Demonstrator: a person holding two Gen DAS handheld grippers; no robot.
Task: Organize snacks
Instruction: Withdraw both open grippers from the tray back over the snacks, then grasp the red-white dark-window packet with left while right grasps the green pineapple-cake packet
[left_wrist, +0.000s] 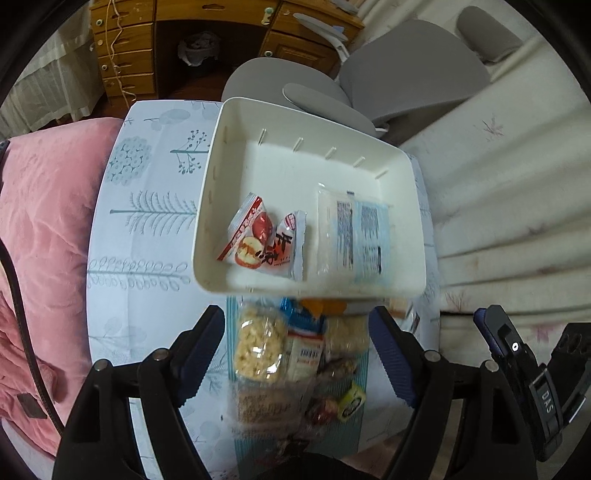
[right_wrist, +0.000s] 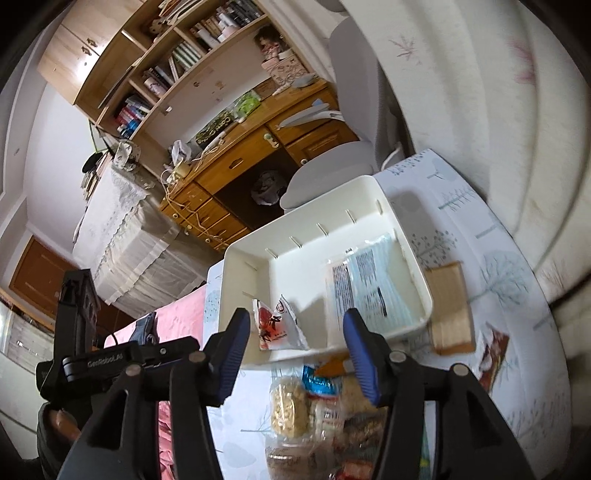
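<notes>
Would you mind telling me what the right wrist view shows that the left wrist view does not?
Only the right wrist view shows the bookshelf and a tan packet on the tablecloth beside the bin. Only the left wrist view shows the pink blanket and the yellow candy. Both show the white bin, the blue-printed packet inside it, and the snack pile.
</notes>
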